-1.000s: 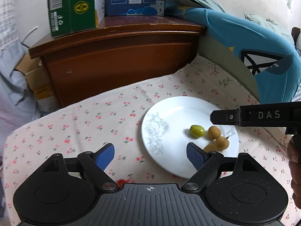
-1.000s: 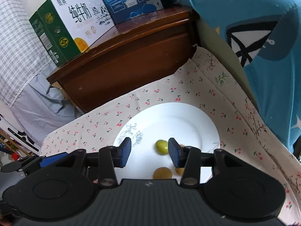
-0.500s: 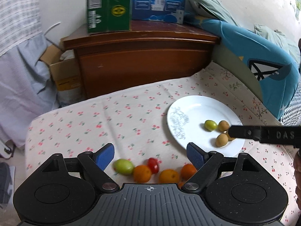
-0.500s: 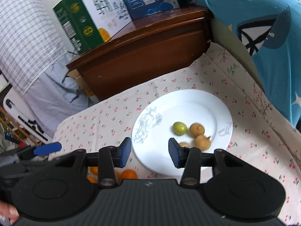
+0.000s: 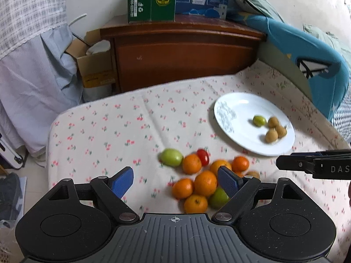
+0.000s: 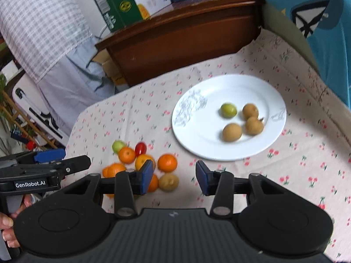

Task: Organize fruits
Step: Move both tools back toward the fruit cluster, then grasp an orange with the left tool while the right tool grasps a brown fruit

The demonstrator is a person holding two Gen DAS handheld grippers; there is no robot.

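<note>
Left wrist view: left gripper (image 5: 175, 180) with jaws wide apart and empty, above a pile of oranges (image 5: 205, 183), green fruits and a cherry tomato (image 5: 203, 156) on the cherry-print cloth (image 5: 122, 127).
Right wrist view: right gripper (image 6: 174, 176), jaws just narrowed but apart, nothing between; white plate (image 6: 272, 100) holding one green fruit (image 6: 228, 110) and three brown fruits; the pile near the plate's left
</note>
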